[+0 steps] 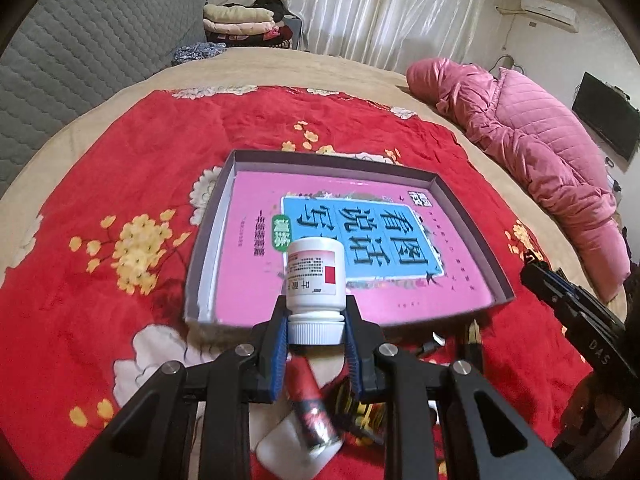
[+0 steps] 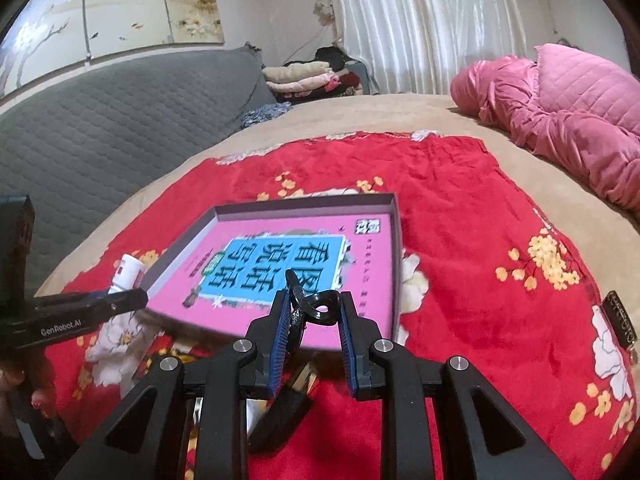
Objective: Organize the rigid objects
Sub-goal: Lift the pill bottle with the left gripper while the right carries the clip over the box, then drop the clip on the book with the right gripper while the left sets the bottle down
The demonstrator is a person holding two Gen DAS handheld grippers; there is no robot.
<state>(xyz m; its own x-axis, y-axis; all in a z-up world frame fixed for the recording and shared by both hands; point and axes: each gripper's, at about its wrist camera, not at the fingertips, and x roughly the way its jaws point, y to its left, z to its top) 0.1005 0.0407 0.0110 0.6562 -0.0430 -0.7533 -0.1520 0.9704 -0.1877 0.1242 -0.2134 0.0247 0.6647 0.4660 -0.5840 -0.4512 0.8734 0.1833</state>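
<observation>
L gripper (image 1: 316,320) was clamped on a white pill bottle (image 1: 315,280), pads on the neck just above the ribbed cap, bottle held cap-toward-camera over the near edge of the shallow grey box (image 1: 472,216). Box sat on a red floral blanket (image 1: 120,184) w/ a pink book (image 1: 256,216) lying flat inside, filling most of the floor.

R gripper (image 2: 314,312) was closed narrow on a small black object (image 2: 316,305), looped, maybe a clip or key ring; couldn't tell which. It hung near the box's front rim.

Step in hand, as judged: carry phase, both items lifted & heading for the box, neither set down yet.

Next move calls for: bring bottle further in past the rim, lower onto the book, then release; same for black object, apart from the bottle. Bottle may roll if laid on its side.

More loose items lay on the blanket under L gripper, incl. a red tube (image 1: 310,408), not yet boxed.
</observation>
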